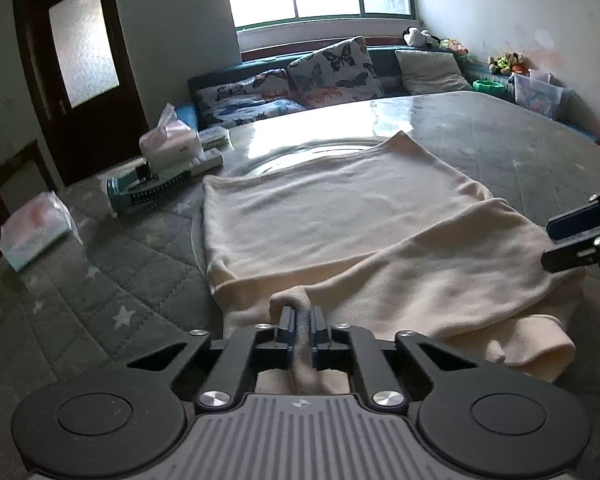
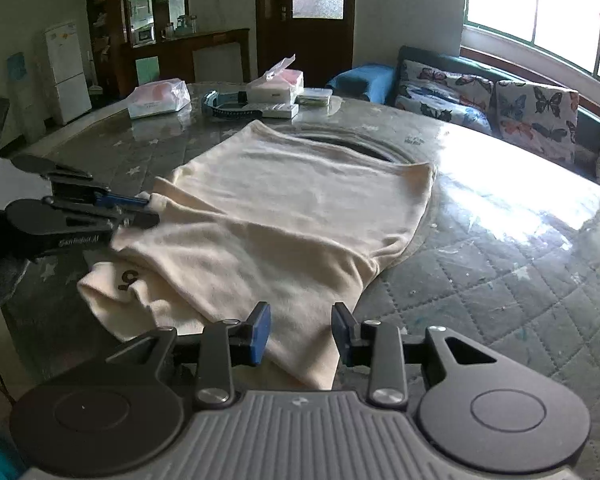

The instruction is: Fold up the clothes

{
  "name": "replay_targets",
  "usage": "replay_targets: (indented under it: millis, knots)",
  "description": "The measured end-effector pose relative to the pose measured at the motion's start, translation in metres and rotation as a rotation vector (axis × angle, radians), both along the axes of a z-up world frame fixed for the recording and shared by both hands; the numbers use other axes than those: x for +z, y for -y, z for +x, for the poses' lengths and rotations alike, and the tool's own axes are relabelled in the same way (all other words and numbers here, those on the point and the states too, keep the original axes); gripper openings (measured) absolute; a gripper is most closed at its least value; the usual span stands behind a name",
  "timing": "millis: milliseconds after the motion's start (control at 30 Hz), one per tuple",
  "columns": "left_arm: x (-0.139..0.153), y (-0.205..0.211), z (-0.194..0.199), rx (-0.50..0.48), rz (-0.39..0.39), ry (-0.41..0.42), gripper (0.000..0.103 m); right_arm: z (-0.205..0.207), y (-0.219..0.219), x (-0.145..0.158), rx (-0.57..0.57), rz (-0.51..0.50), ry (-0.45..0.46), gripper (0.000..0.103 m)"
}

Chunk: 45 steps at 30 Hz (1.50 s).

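Observation:
A cream garment [image 1: 340, 216] lies spread on the grey quilted table [image 1: 100, 280], with its near part folded over. In the left wrist view my left gripper [image 1: 300, 314] is shut on a pinched ridge of the garment's near edge. The right wrist view shows the left gripper [image 2: 150, 210] at the garment's [image 2: 300, 200] left edge, with cloth at its tips. My right gripper [image 2: 301, 314] stands open over the garment's near corner. Cloth lies between and below its blue pads, which do not press on it. The right gripper [image 1: 572, 236] also pokes in at the right edge of the left wrist view.
Tissue packs [image 1: 36, 232] [image 1: 172, 140], a teal brush [image 1: 148, 192] and flat boxes [image 2: 276, 110] sit at the table's far side. A sofa with butterfly cushions [image 1: 332, 68] stands under the window. A dark door [image 1: 76, 80] is behind. Bare quilted cover [image 2: 500, 280] lies right of the garment.

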<state>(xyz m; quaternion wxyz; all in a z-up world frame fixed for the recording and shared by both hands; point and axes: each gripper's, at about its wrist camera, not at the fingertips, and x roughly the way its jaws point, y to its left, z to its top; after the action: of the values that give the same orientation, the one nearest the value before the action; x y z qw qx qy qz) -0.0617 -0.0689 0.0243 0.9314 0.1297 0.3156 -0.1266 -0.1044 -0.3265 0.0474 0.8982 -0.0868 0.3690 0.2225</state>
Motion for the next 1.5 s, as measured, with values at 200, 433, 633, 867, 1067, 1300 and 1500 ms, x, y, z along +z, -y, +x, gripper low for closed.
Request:
replay_targets:
  millis: [200, 433, 633, 867, 1067, 1300, 1500]
  knots:
    - [0.016, 0.002, -0.002, 0.002, 0.039, 0.073, 0.005, 0.008, 0.0, -0.001, 0.006, 0.01, 0.005, 0.034]
    - [0.008, 0.0, 0.01, 0.011, 0.06, 0.03, 0.006, 0.032, -0.011, -0.003, -0.008, 0.005, 0.012, 0.035]
    - [-0.002, -0.004, 0.013, 0.023, 0.059, -0.031, 0.01, 0.041, -0.023, -0.013, -0.008, -0.039, -0.016, 0.039]
    - [0.004, -0.003, 0.014, 0.061, 0.048, -0.068, 0.019, 0.038, -0.033, -0.009, 0.001, -0.085, -0.009, 0.045]
    - [0.01, 0.002, 0.007, 0.091, 0.059, -0.09, 0.046, 0.034, -0.038, -0.007, 0.005, -0.1, 0.008, 0.051]
    - [0.016, 0.003, 0.003, 0.121, 0.053, -0.099, 0.054, 0.028, -0.047, 0.001, 0.02, -0.114, 0.032, 0.059]
    - [0.016, 0.003, -0.002, 0.159, 0.062, -0.107, 0.063, 0.021, -0.056, 0.003, 0.024, -0.139, 0.045, 0.07]
